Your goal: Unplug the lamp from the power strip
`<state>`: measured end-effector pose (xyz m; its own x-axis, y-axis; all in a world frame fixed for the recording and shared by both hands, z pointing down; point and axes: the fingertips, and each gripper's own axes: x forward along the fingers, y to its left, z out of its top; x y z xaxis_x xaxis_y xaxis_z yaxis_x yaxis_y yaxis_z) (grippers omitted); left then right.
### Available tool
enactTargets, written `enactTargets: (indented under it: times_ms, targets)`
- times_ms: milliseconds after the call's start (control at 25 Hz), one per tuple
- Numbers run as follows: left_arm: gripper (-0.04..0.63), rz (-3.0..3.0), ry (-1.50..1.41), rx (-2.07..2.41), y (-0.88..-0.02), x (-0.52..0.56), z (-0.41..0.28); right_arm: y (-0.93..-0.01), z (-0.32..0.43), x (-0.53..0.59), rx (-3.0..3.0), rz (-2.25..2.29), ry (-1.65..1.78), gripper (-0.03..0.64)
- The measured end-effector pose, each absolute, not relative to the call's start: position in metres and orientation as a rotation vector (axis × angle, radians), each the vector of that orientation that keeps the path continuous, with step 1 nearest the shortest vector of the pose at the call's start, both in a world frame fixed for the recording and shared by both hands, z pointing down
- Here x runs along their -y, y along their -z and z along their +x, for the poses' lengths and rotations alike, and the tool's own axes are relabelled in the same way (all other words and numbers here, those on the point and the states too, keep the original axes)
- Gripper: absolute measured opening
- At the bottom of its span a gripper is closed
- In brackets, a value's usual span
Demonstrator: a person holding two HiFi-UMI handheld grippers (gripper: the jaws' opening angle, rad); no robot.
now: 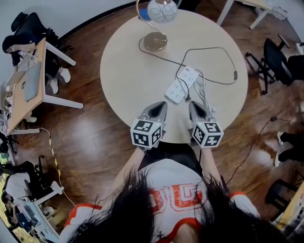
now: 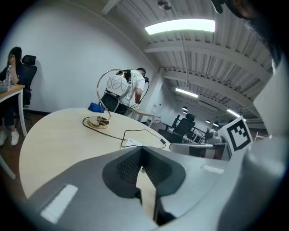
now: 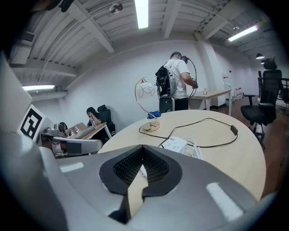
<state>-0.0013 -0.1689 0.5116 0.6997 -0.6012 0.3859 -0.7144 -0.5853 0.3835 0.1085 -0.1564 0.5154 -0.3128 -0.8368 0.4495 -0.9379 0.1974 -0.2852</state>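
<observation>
A white power strip (image 1: 182,84) lies on the round beige table (image 1: 128,80), with its white cable coiled at its right side (image 1: 203,92). The lamp, with a gold base (image 1: 155,42) and a round glass shade (image 1: 162,10), stands at the table's far edge. Its black cord (image 1: 209,49) loops right and runs into the strip. My left gripper (image 1: 160,106) and right gripper (image 1: 194,105) hover side by side just short of the strip. Both are shut with nothing between the fingertips. The strip (image 3: 175,144) and lamp base (image 3: 150,128) also show in the right gripper view, and the lamp base (image 2: 97,122) shows in the left gripper view.
A wooden desk (image 1: 26,83) with clutter stands at the left. Black office chairs (image 1: 278,61) are at the right. A person with a backpack (image 3: 176,81) stands beyond the table. Another person sits at a desk (image 3: 92,118). White table legs (image 1: 259,16) show at the far right.
</observation>
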Motion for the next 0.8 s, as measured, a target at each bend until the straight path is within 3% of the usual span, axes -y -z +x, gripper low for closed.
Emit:
enactTargets:
  times_ms: [800]
  targets:
    - [0.000, 2.400, -0.143, 1.027, -0.486, 0.125, -0.049, -0.489, 0.064, 0.080, 2.306, 1.776, -0.736, 0.002]
